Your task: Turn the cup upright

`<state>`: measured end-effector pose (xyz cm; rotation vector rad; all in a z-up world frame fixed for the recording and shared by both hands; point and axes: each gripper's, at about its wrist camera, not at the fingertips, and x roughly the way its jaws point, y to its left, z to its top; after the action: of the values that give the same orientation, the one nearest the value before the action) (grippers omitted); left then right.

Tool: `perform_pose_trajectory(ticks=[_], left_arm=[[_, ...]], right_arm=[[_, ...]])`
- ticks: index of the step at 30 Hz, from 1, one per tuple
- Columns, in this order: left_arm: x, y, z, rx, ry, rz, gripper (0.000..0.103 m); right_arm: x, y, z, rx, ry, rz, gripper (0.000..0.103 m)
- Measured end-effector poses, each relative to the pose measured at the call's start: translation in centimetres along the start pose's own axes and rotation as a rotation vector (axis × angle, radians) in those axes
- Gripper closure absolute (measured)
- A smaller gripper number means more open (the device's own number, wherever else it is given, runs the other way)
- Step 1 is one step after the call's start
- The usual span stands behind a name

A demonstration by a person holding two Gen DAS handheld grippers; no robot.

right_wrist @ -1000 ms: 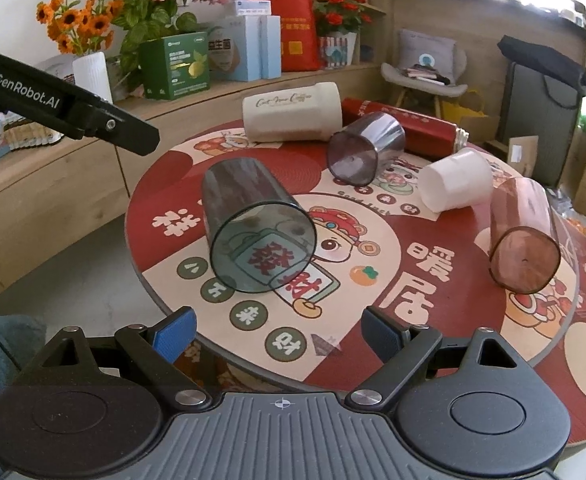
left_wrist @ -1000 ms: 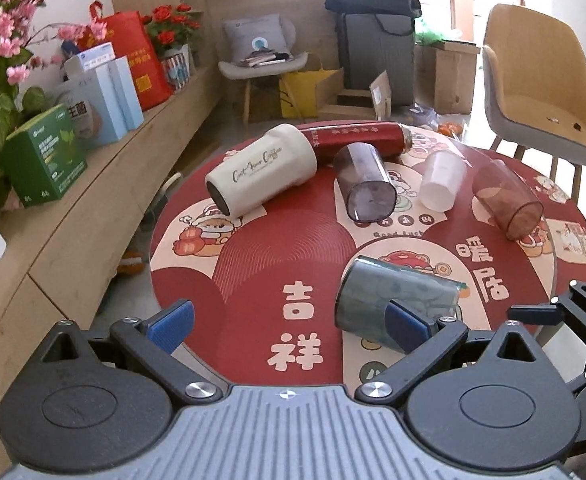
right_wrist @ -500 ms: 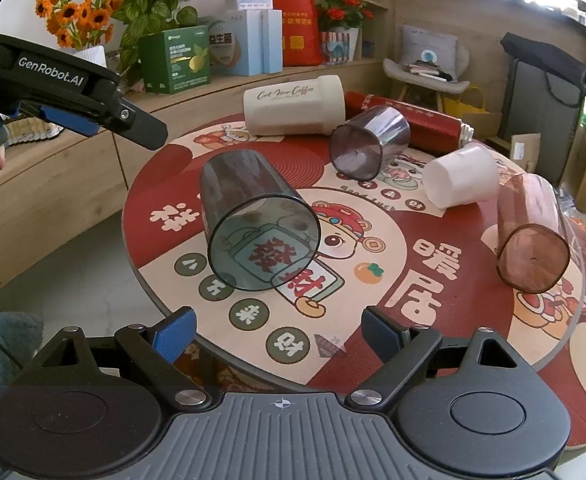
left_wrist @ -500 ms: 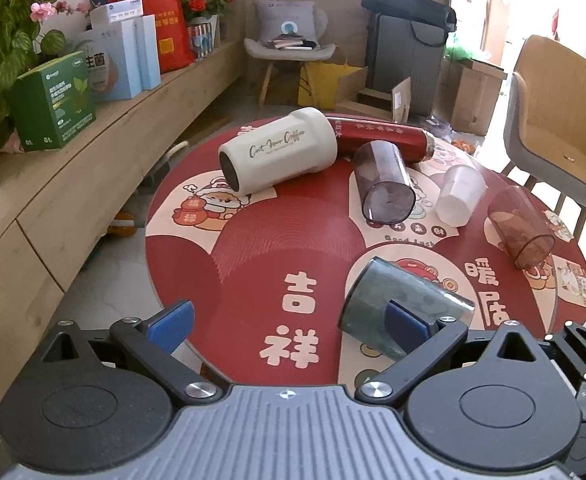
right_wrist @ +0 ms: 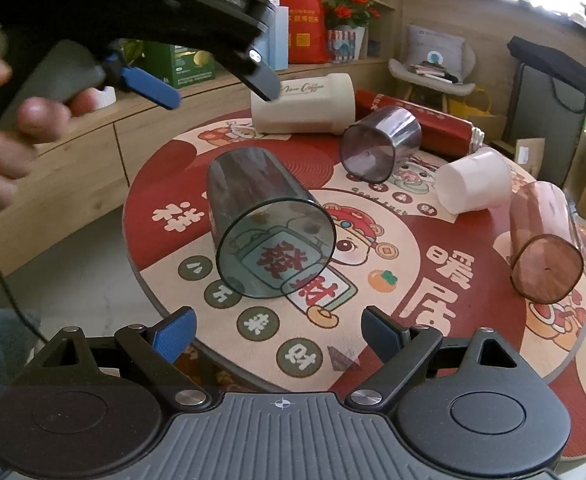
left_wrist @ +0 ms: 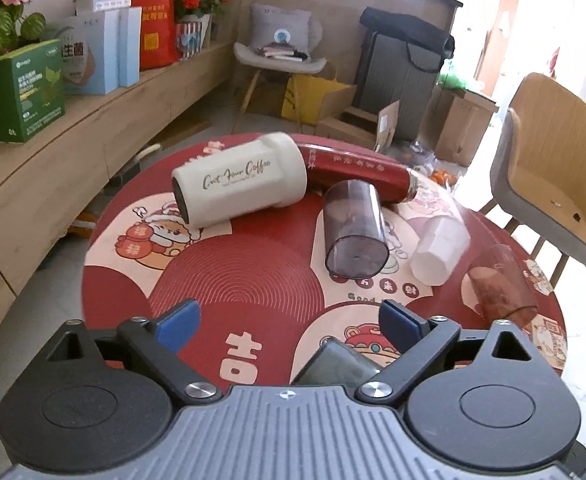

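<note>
We judged this to be the approach step: the grey-green cup (right_wrist: pixel 267 232) lay on its side at centre frame of the right wrist view, mouth toward the camera, on the round table (right_wrist: pixel 473 320). Our right gripper (right_wrist: pixel 277 330) was spread and empty in the lower frame, the cup just above its gap. Our left gripper (left_wrist: pixel 289 320), also spread, hung over the cup's body (left_wrist: pixel 333 364); the next move would call for closing across its wall.

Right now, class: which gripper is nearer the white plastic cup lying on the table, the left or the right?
Hard to call. The left gripper hangs above the table's near-left part; the right gripper sits beyond its near edge. Neither is close to the white plastic cup.
</note>
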<state>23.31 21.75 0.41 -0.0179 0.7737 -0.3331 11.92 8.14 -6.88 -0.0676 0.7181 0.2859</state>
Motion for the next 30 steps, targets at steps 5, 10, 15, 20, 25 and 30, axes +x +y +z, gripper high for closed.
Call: perform_pose_trajectory(ticks=[5,10,15,20,25,30], left_arm=[[1.2,-0.2,-0.3,0.011,0.032,0.015,0.008],[0.8,0.5,-0.6,0.011,0.037,0.01,0.008],[-0.3,0.2,-0.4,0.101,0.005,0.019,0.008],[-0.9,0.5,0.0,0.12,-0.009,0.018,0.008],[-0.4,0.5,-0.3,0.1,-0.004,0.02,0.008],[0.1,0.3,-0.4,0.095,-0.002,0.013,0.008]], right_arm=[[0.4,-0.2,0.3,0.005,-0.002,-0.004,0.015],[0.7,-0.6,0.4,0.015,-0.001,-0.011,0.015],[0.8,-0.8,0.4,0.02,-0.002,-0.021,0.015],[0.9,-1.6,0.6,0.043,-0.006,-0.035,0.015],[0.8,-1.7,0.6,0.046,-0.004,-0.027,0.015],[1.0,-0.9,0.6,0.015,-0.005,-0.026,0.015]])
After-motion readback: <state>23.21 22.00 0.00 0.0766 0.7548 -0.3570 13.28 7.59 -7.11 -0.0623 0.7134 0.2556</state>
